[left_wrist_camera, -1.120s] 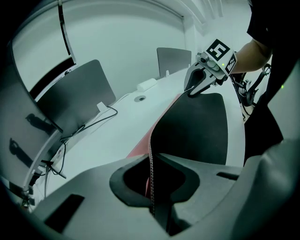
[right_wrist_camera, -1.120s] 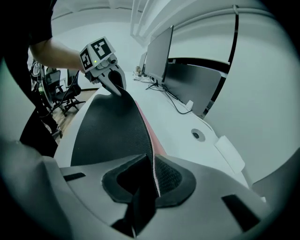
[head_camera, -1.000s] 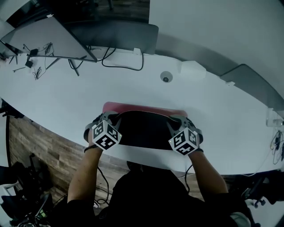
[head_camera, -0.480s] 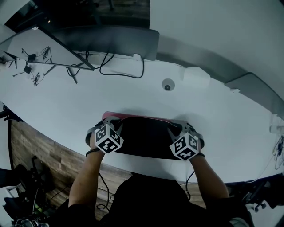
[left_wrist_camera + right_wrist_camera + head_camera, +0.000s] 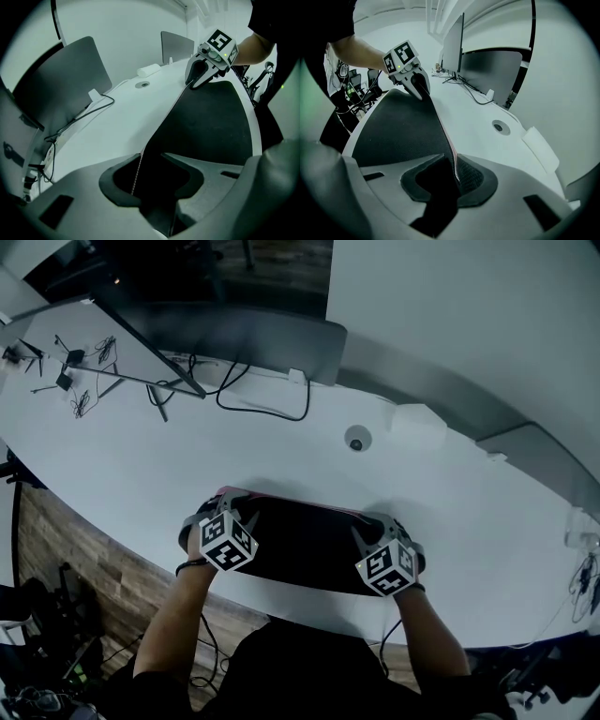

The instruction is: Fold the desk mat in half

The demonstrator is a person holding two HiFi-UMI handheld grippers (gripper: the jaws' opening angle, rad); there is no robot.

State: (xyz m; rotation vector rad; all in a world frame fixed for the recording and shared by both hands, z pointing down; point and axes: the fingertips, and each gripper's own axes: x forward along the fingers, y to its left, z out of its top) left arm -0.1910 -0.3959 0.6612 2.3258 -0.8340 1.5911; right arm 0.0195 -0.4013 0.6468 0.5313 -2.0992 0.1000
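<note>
Lying flat on the big white bench, close to its near edge, the desk mat is showing its black underside. A thin pink strip is peeking out along the far side, so it is looking folded over already. I am guessing it is soft, thin, light and bendy, so holding it by the two far corners is looking best. The left tongs and right tongs have just been opening. Each is standing a little apart with the mat's thin edge between, not squeezing it.
</note>
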